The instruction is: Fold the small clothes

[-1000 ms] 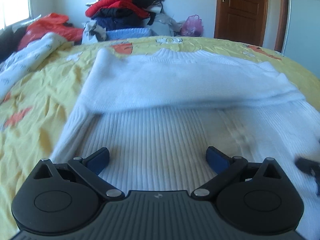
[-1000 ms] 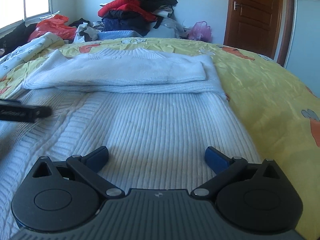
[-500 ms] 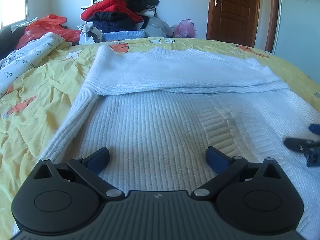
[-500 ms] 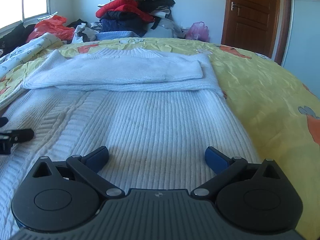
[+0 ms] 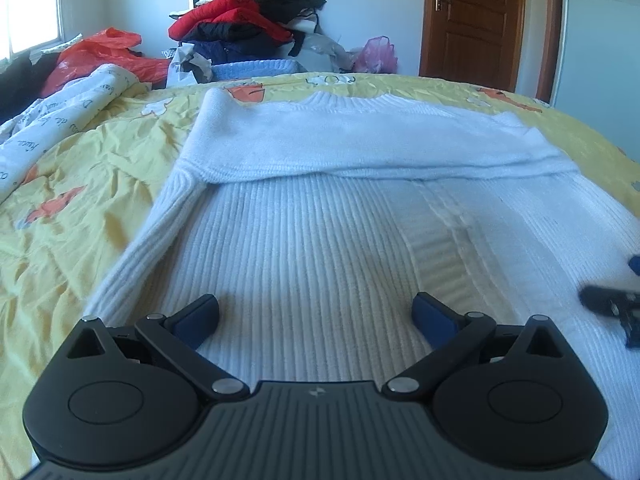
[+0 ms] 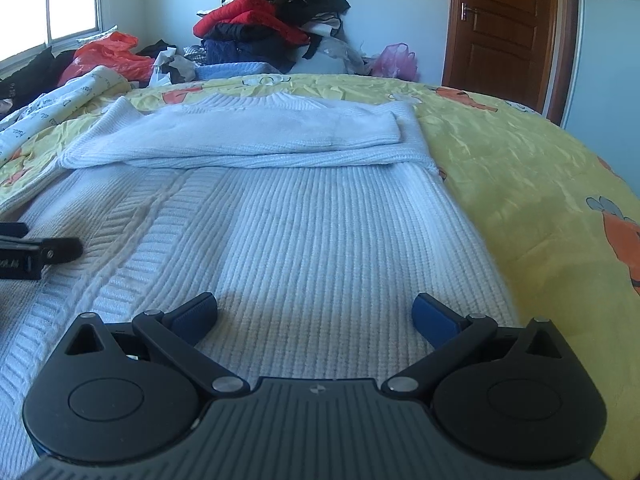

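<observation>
Hovering low over one white ribbed sweater (image 5: 320, 240) spread on the yellow bedspread (image 6: 540, 184), two grippers: the left gripper (image 5: 316, 312) near the left sleeve, fingers spread wide and empty; the right gripper (image 6: 315, 312) near the right edge, equally wide. Both sleeves lie folded across the far end.

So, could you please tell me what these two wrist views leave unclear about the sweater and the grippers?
- Near hem of the white sweater: hidden in both views behind each gripper's own black body.
- Right gripper in the left wrist view: blurred and cut off by the frame's right edge.
- Left gripper in the right wrist view: cut off by the left edge.
- Clothes pile: single garments too tangled to separate.
</observation>
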Motion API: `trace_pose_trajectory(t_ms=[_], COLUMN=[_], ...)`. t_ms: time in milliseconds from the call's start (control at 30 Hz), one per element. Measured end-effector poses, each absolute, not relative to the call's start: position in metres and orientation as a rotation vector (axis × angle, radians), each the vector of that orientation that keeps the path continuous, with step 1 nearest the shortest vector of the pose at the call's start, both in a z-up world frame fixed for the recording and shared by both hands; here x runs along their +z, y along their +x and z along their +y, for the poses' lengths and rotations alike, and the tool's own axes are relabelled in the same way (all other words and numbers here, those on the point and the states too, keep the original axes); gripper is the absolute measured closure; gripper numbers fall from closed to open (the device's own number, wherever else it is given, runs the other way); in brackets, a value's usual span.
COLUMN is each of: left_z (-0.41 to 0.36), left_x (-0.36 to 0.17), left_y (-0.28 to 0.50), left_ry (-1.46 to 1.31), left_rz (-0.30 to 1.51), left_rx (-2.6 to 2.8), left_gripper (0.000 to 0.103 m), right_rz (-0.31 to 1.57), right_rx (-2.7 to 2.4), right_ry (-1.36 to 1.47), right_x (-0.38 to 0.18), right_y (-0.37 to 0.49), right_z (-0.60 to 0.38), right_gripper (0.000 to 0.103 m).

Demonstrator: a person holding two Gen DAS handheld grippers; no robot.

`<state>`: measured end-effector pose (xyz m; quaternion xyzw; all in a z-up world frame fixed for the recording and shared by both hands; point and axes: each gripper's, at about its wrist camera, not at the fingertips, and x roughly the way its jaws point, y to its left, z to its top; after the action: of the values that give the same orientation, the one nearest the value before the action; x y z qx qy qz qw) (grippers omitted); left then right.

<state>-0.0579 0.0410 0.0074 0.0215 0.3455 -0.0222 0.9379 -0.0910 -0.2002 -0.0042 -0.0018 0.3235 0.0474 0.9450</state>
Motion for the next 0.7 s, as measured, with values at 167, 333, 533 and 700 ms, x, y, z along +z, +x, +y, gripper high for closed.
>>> trace_pose_trajectory(t_ms=[167,333,533,700], left_z=[0.036,0.046,0.041,0.042], left_x=[0.01,0.004,0.004,0.004], left_y=[-0.092,-0.108,-0.106,-0.106], left_ry=[0.064,0.01,0.031,0.026], left_rz=[0.725,0.672,0.675,0.673], left_rx=[-0.039,-0.066,-0.054,-0.056], left_gripper=[0.0,0.0,0.0,0.0], right_rz=[0.66,0.659,0.659,0.656], right_rx=[0.098,0.098,0.088,0.088], right_ry=[-0.002,-0.002,-0.005,-0.001], right_x=[-0.004,-0.004,-0.003,-0.004], right_y=[-0.091,-0.091,-0.094,-0.112], right_z=[-0.2,-0.2,-0.199,-0.202], right_gripper=[0.002,0.002,0.002,0.002])
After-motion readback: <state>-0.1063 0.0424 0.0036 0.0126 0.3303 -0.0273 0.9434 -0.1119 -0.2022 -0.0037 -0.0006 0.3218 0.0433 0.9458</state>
